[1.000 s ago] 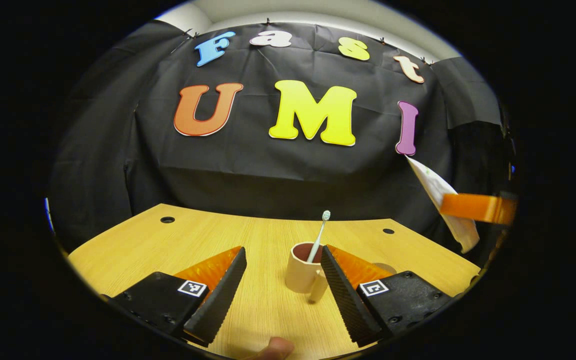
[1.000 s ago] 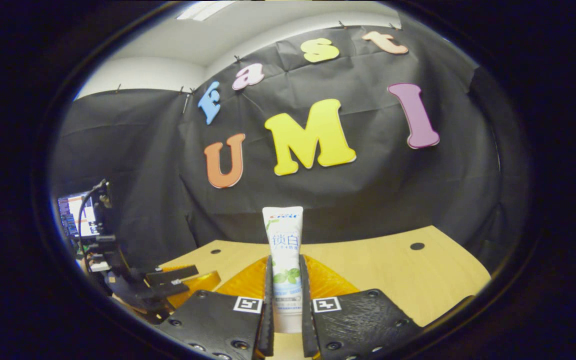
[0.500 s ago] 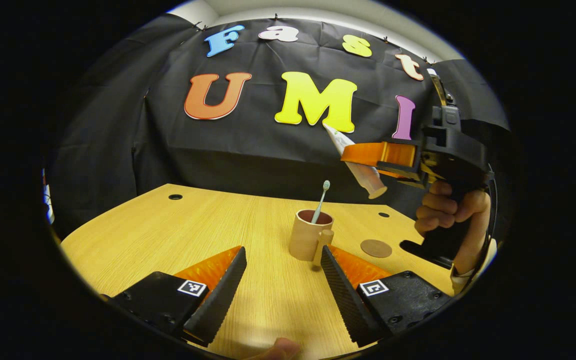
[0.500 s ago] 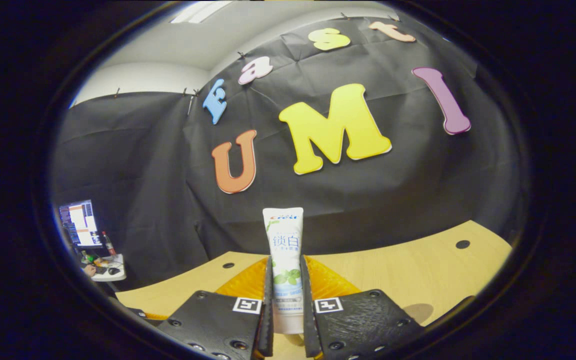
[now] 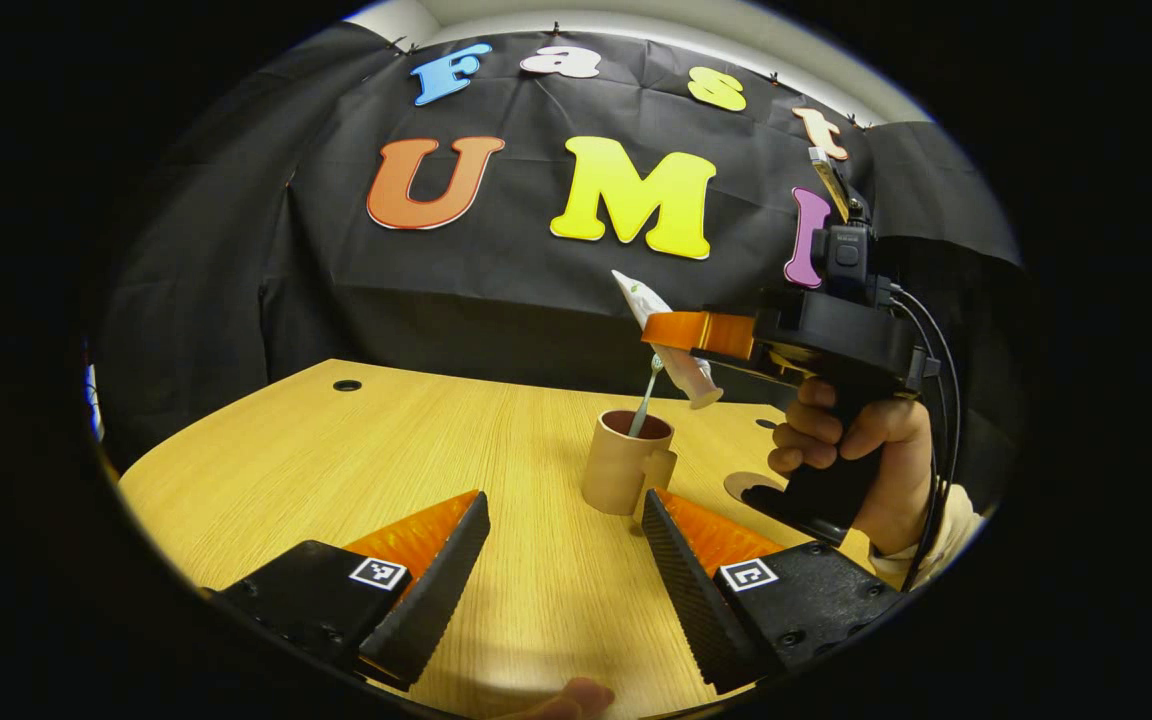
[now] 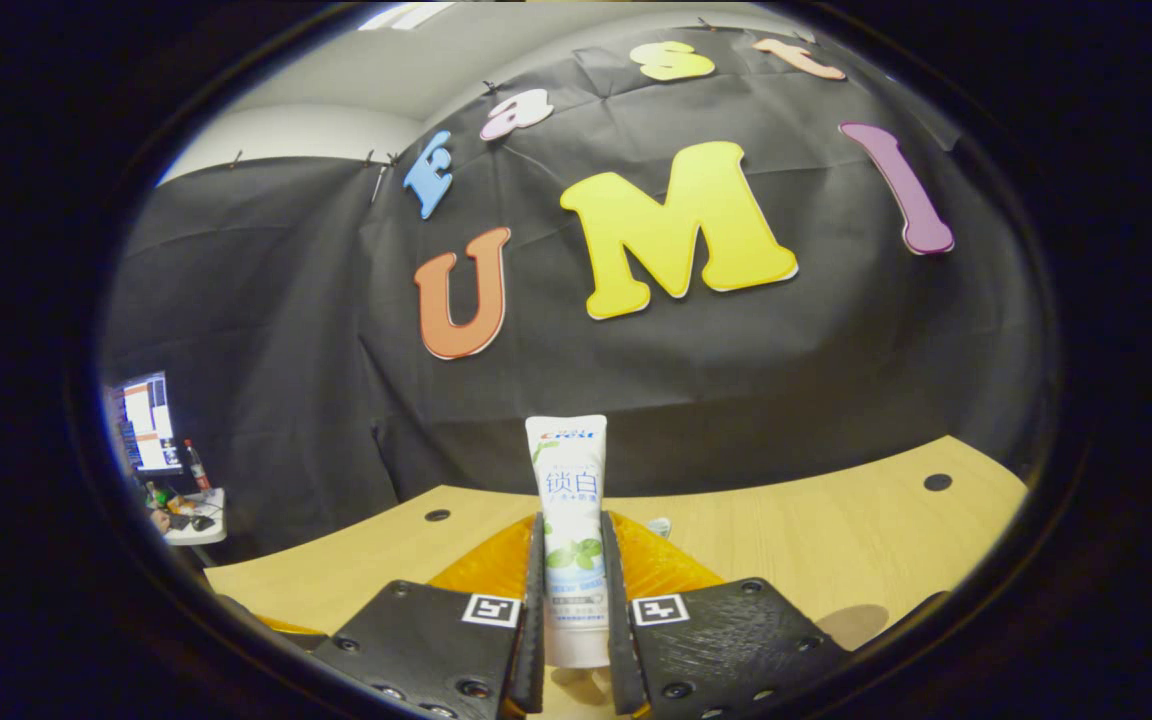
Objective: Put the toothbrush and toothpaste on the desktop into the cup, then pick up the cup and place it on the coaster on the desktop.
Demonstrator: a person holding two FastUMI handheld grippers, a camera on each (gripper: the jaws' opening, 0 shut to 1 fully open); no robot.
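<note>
Above the cup [image 5: 622,468] now, seemingly lower: toothpaste [image 6: 570,505] clamped in right hand-held gripper [image 6: 572,640].

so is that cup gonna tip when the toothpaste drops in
Probably not, though it could wobble. The cup looks squat with a flat base on the desk. The toothbrush already leans inside without upsetting it. The toothpaste is longer than the cup, so it would likely lean on the rim.
</note>
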